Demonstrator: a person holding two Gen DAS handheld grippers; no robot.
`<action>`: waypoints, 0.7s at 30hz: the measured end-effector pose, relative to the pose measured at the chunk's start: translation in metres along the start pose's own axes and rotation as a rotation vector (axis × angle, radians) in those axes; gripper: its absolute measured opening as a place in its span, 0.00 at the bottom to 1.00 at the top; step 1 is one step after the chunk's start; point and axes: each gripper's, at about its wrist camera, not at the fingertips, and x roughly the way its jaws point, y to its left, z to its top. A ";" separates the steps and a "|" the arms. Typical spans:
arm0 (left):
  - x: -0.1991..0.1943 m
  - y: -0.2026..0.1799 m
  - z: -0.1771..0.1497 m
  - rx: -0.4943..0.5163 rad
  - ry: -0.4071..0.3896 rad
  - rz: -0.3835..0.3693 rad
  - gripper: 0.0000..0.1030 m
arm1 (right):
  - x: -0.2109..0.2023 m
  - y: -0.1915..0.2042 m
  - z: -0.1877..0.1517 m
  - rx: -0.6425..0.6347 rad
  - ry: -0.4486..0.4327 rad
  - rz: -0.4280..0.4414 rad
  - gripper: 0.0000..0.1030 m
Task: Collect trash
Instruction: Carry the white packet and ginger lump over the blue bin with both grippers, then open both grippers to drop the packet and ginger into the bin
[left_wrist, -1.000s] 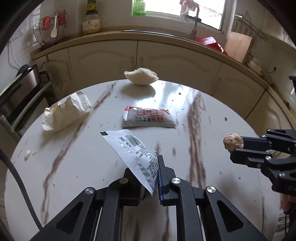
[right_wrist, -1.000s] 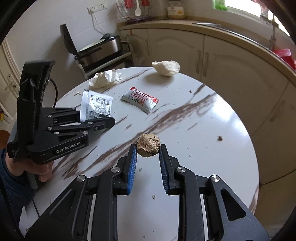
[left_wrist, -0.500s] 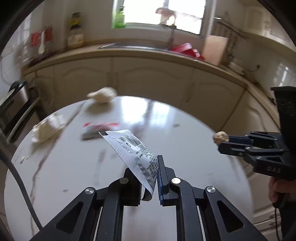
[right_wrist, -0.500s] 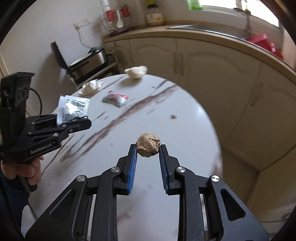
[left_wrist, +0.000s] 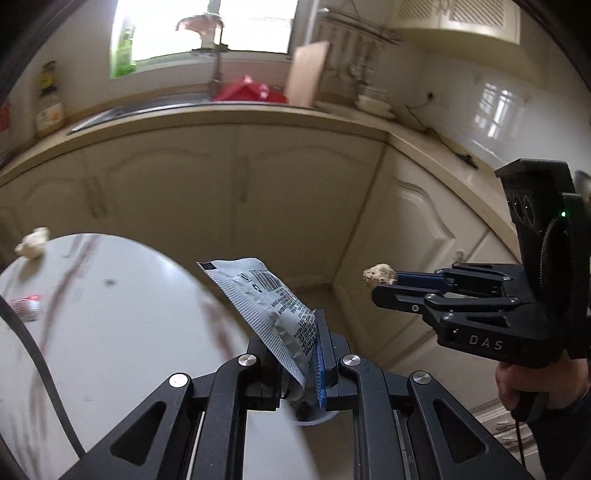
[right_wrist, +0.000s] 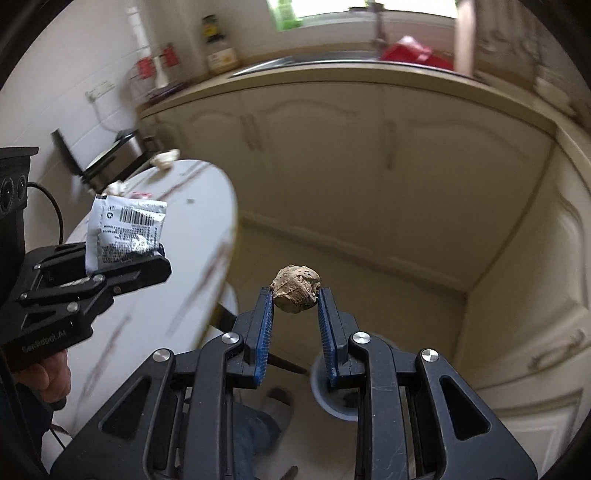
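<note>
In the left wrist view my left gripper (left_wrist: 300, 334) is shut on a silver foil wrapper (left_wrist: 269, 299) that sticks up to the left, out past the round table's edge. The right wrist view shows my right gripper (right_wrist: 295, 300) shut on a brown crumpled lump (right_wrist: 295, 290), held over the floor. Each gripper also appears in the other view: the right gripper (left_wrist: 382, 282) with the lump (left_wrist: 378, 275), and the left gripper (right_wrist: 157, 256) with the wrapper (right_wrist: 123, 229). A grey-blue round bin (right_wrist: 334, 404) sits on the floor below the right fingers, mostly hidden.
The marble-patterned round table (left_wrist: 110, 332) still carries a white lump (left_wrist: 33, 242) and a red packet (left_wrist: 24, 304); a crumpled tissue (right_wrist: 116, 188) lies at its far side. Cream cabinets (right_wrist: 369, 166) curve round the floor. A person's foot (right_wrist: 280, 397) is near the bin.
Both grippers have swung right, off the table and out over the floor by the cabinets, each still holding its piece. The table has slid to the left of both views.
</note>
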 end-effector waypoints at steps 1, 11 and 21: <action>0.008 -0.008 0.001 0.001 0.012 -0.004 0.10 | -0.001 -0.006 -0.003 0.007 0.000 -0.006 0.22; 0.100 -0.055 0.010 0.046 0.178 0.011 0.10 | 0.047 -0.094 -0.048 0.152 0.112 -0.014 0.22; 0.168 -0.065 0.030 0.075 0.293 0.070 0.31 | 0.095 -0.138 -0.064 0.255 0.177 0.027 0.25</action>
